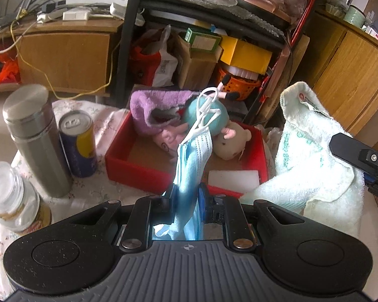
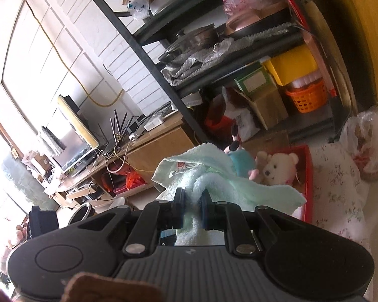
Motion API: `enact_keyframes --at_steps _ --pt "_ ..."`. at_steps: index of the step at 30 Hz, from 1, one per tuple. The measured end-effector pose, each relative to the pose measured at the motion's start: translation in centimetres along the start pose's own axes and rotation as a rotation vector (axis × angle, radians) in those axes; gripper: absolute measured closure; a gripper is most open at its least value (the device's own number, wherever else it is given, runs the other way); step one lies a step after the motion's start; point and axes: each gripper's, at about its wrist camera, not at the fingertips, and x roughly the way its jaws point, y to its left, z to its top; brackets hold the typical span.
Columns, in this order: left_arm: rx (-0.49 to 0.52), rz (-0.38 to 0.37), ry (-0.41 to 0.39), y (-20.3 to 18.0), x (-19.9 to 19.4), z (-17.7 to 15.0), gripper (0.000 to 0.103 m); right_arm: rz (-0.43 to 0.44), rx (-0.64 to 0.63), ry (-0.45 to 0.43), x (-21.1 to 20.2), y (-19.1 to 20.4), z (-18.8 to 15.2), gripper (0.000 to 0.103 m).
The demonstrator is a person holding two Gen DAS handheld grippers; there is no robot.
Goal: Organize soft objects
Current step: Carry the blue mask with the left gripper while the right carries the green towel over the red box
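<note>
Mask (image 1: 189,166) hangs pinched in my left gripper (image 1: 187,196), its white ear loops (image 1: 208,108) trailing up in front of the red box (image 1: 136,171). My right gripper (image 2: 192,201) is pressed together on a pale green towel (image 2: 214,183), whose bulk drapes past the fingers; from the left wrist view the same towel (image 1: 312,156) stands bunched off the box's right side, with part of the right gripper (image 1: 363,158) touching it at the frame's edge.

The box sits toward the far edge of the tabletop (image 1: 88,191), which wears a flowered cloth. Inside it lie a purple cloth (image 1: 151,110) at the far left corner, a teal soft toy (image 1: 214,120) and a beige plush (image 1: 233,143) beside it, and a white slab (image 1: 233,180) against the near right wall. From the right wrist a white teddy bear (image 2: 279,168) shows in the box (image 2: 308,176).

Left of the box stand a can (image 1: 78,143), a steel flask (image 1: 35,138) just beside it, and a lidded jar (image 1: 15,201) nearer the tabletop's near left edge.
</note>
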Motion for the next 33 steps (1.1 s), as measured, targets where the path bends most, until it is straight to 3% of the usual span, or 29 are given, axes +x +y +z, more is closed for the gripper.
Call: enact_keyframes --at_steps 19,33 --pt "0.032 0.051 -0.039 -1.0 2.8 3.2 0.087 -0.072 -0.044 -0.051 3.0 -1.0 3.2 0.103" --pt "0.03 0.092 -0.016 -0.8 6.8 5.4 0.087 -0.154 -0.049 -0.026 6.4 -3.5 4.4 0.103"
